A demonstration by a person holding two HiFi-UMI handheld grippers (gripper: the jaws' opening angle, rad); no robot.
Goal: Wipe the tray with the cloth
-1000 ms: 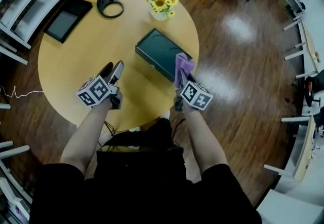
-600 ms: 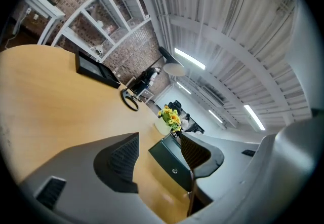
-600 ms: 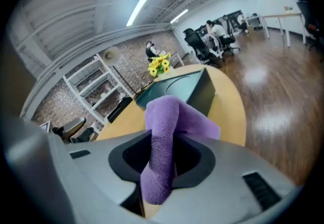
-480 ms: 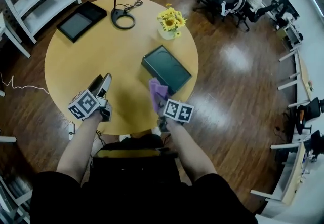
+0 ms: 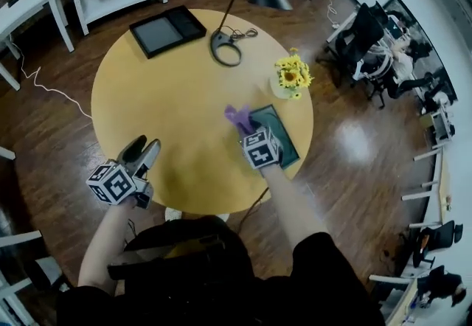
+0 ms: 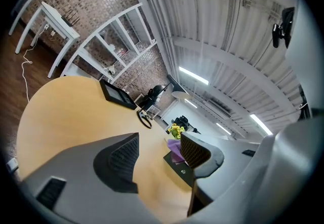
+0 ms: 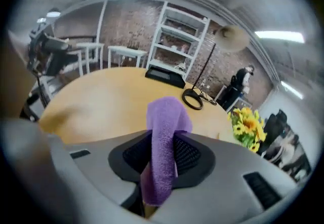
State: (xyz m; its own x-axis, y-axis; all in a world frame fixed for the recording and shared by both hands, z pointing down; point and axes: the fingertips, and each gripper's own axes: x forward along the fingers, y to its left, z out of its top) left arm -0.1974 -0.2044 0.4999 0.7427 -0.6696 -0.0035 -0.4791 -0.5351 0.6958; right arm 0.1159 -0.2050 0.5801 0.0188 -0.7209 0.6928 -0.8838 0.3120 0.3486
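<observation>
A person is standing at the near edge of a round wooden tabletop (image 5: 169, 96) with a gripper in each hand. The right gripper (image 5: 247, 131) is pinching a purple cloth (image 5: 237, 116) between its fingers (image 7: 190, 154), with a tuft standing out past their tips, probably so the soft end meets the surface first. It is angling down at the near corner of a dark green tray (image 5: 286, 141), which is lying by the tabletop's right edge just beside a vase of sunflowers (image 5: 291, 75). Whether the cloth is touching the tray cannot be told. The left gripper (image 5: 141, 150) is hanging over the near edge, well apart from the tray, fingers spread around nothing, seemingly free to steady the tray.
</observation>
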